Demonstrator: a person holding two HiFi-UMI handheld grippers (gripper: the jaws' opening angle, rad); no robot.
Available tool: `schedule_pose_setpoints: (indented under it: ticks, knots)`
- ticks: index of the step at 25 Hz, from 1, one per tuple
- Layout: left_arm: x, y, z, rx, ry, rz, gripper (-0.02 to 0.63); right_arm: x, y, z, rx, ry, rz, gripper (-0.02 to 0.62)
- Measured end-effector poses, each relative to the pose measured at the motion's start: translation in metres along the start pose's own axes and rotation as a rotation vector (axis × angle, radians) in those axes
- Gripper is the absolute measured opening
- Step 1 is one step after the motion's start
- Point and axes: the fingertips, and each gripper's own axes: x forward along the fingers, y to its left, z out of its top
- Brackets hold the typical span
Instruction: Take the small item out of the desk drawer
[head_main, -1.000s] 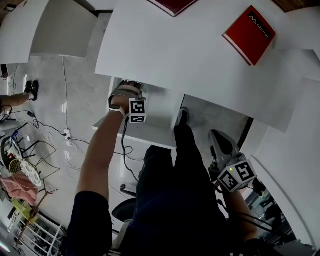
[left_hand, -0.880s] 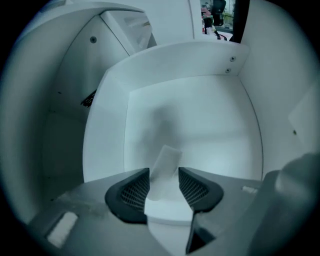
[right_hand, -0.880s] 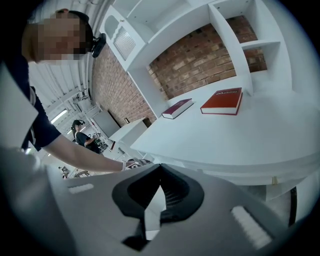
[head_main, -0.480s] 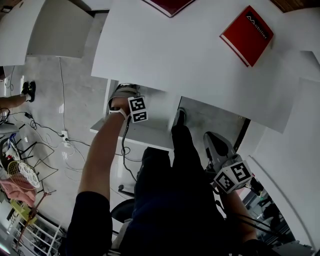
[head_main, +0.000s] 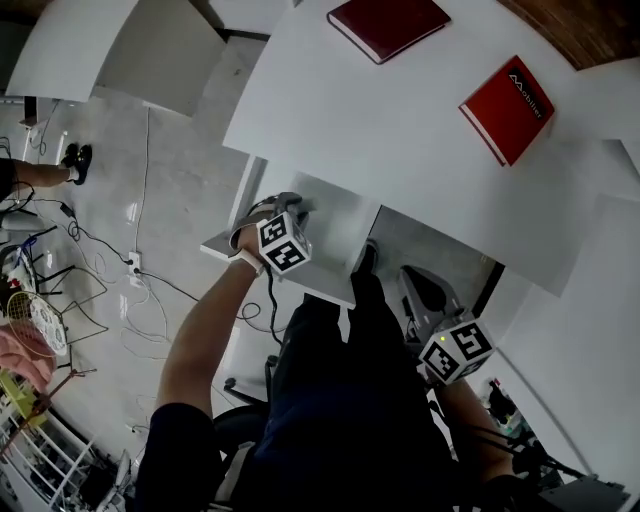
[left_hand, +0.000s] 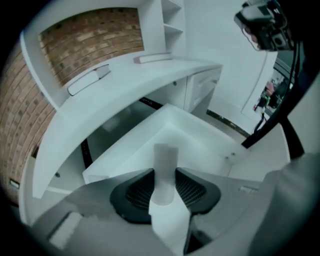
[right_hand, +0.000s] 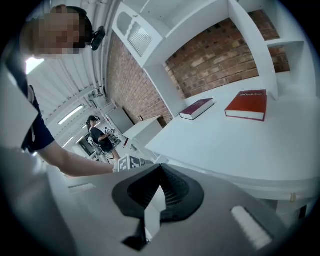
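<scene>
The white desk drawer (head_main: 335, 218) stands pulled out under the desk top (head_main: 400, 140). My left gripper (head_main: 290, 215) hangs over the drawer's left part, its marker cube facing up. In the left gripper view the gripper (left_hand: 165, 175) is shut on a small white cylinder (left_hand: 165, 157), which stands upright between the dark pads (left_hand: 135, 192) above the bare drawer floor (left_hand: 185, 140). My right gripper (head_main: 425, 295) is held low by my right leg, away from the drawer. Its jaws (right_hand: 159, 187) are shut with nothing in them.
A dark red book (head_main: 388, 25) and a bright red book (head_main: 510, 108) lie on the desk top. My legs fill the space under the desk. Cables (head_main: 110, 255) trail over the grey floor at left. Another person stands far off (right_hand: 102, 137).
The head view has tilted, so the desk sits lower in frame. My left gripper has drawn back a little from under the desk edge. The right gripper has barely moved.
</scene>
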Motion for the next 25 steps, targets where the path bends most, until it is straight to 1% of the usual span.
schedule_pose_setpoints:
  ticks: [2, 4, 14, 16, 18, 20, 25]
  knots:
    - [-0.027, 0.002, 0.013, -0.088, -0.073, 0.01, 0.142, 0.003, 0.009, 0.006, -0.026, -0.007, 0.025, 0.003]
    - [-0.051, 0.004, 0.024, -0.159, -0.132, 0.024, 0.141, 0.005, 0.016, 0.014, -0.051, -0.015, 0.045, 0.003]
    - [-0.168, 0.005, 0.061, -0.429, -0.391, 0.085, 0.142, 0.008, 0.041, 0.056, -0.151, -0.092, 0.129, 0.003]
    - [-0.186, -0.003, 0.066, -0.472, -0.428, 0.089, 0.141, 0.004, 0.047, 0.061, -0.166, -0.105, 0.138, 0.003]
    - [-0.203, -0.009, 0.07, -0.497, -0.455, 0.107, 0.141, 0.001, 0.053, 0.067, -0.184, -0.121, 0.146, 0.003]
    - [-0.223, -0.01, 0.082, -0.514, -0.503, 0.13, 0.141, -0.001, 0.06, 0.075, -0.202, -0.139, 0.152, 0.003]
    - [-0.261, -0.016, 0.106, -0.595, -0.611, 0.155, 0.141, -0.009, 0.071, 0.096, -0.238, -0.185, 0.169, 0.003]
